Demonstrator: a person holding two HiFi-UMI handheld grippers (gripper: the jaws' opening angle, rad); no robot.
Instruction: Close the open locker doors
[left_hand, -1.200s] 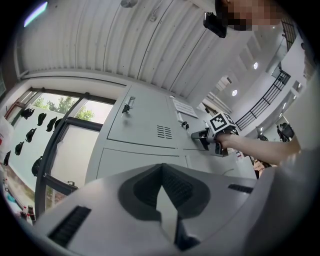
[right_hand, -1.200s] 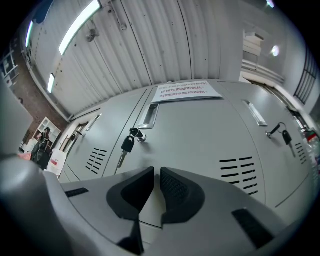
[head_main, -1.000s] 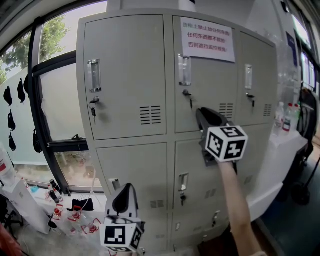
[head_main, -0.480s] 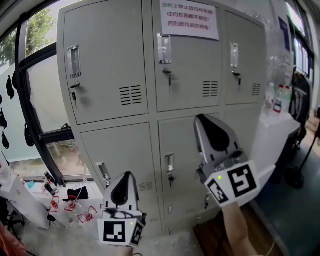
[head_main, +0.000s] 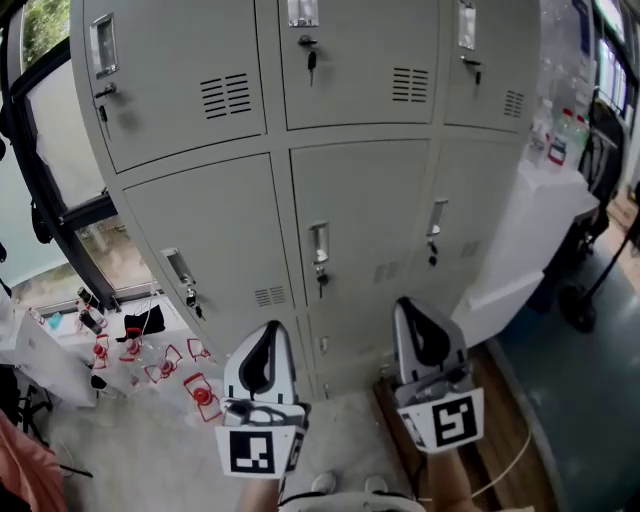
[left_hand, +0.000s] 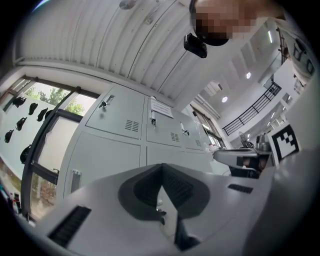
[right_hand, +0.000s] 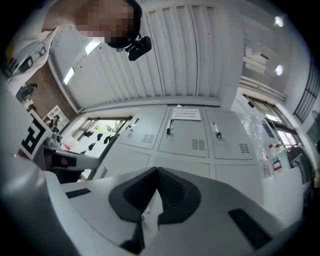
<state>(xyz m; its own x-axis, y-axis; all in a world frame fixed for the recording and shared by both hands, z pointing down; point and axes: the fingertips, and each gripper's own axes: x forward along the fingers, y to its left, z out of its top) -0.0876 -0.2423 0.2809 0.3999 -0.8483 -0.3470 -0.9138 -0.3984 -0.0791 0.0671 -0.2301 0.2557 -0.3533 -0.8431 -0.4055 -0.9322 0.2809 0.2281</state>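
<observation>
The grey locker bank (head_main: 200, 230) fills the head view, and every door I can see on it lies flush and closed. Keys hang in the locks (head_main: 311, 55) of the upper doors. My left gripper (head_main: 265, 335) is held low in front of the bottom row, shut, with nothing between its jaws. To its right my right gripper (head_main: 416, 310) is also low, shut and empty, clear of the doors. In the left gripper view the left gripper (left_hand: 161, 167) points up at the lockers (left_hand: 125, 130). The right gripper (right_hand: 156, 172) faces the lockers (right_hand: 190, 135) the same way.
A white counter (head_main: 540, 200) with bottles (head_main: 560, 135) stands right of the lockers. Red items (head_main: 160, 365) lie on the floor at the left, below a window (head_main: 60, 150). A paper notice (right_hand: 185, 114) is stuck on an upper door.
Both grippers have dropped and drawn back from the lockers, the right one much further, from the upper middle door down to the bottom row. The head view has tilted down.
</observation>
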